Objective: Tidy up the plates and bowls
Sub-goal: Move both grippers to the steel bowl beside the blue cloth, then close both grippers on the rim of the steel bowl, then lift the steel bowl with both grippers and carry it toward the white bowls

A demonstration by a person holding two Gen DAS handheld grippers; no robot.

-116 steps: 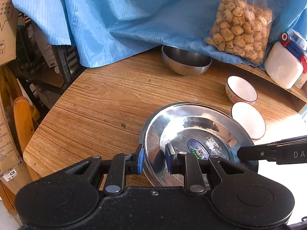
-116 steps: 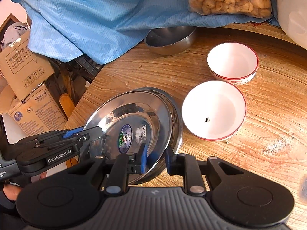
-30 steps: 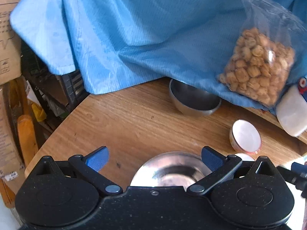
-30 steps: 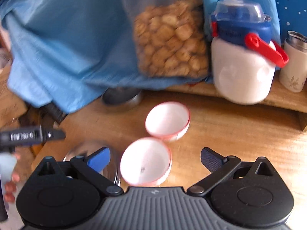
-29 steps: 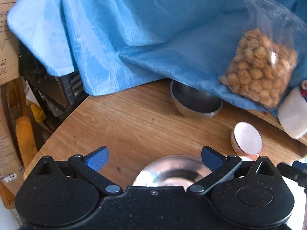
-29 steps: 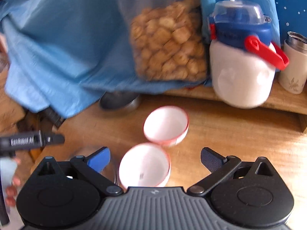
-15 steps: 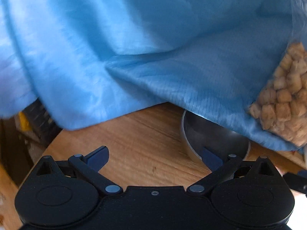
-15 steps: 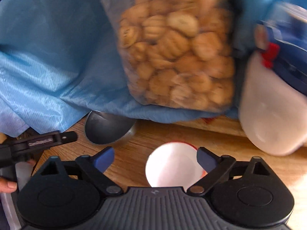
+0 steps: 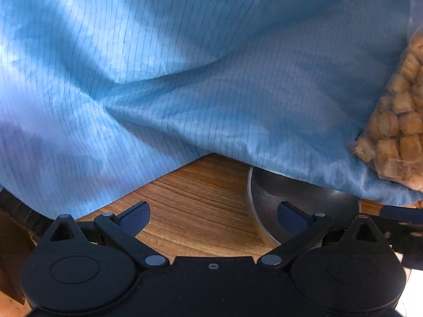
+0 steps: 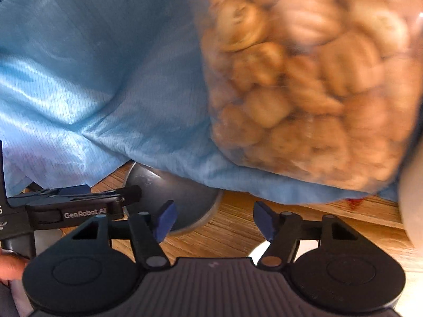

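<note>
Wood-grain tabletop (image 9: 201, 211) runs under a draped blue cloth (image 9: 185, 79) that fills most of both views. At the cloth's hem sits a steel bowl (image 9: 304, 200), its far rim tucked beneath the fabric. From the left wrist view, the left gripper (image 9: 213, 212) stands spread wide with nothing between its fingers; its right-hand finger (image 9: 289, 215) lies in front of the bowl's inside, though contact cannot be told. A clear bag of biscuits (image 9: 396, 126) shows only at the right edge there.

The right wrist view gives what the other lacks: the bag (image 10: 304, 79) looms large and blurred, a white bowl's rim (image 10: 257, 252) peeks out at the base of the right gripper (image 10: 214, 219), and the left gripper (image 10: 79, 206) appears from the side, reaching toward the steel bowl (image 10: 185, 200) (a fingertip of the person's hand (image 10: 10, 266) shows at the lower left). The right gripper's jaws have just been closing, yet remain apart with only bare table between them.

A second ago both views sat further back: the steel plates and two white bowls were in sight, and both grippers were well short of the cloth.
</note>
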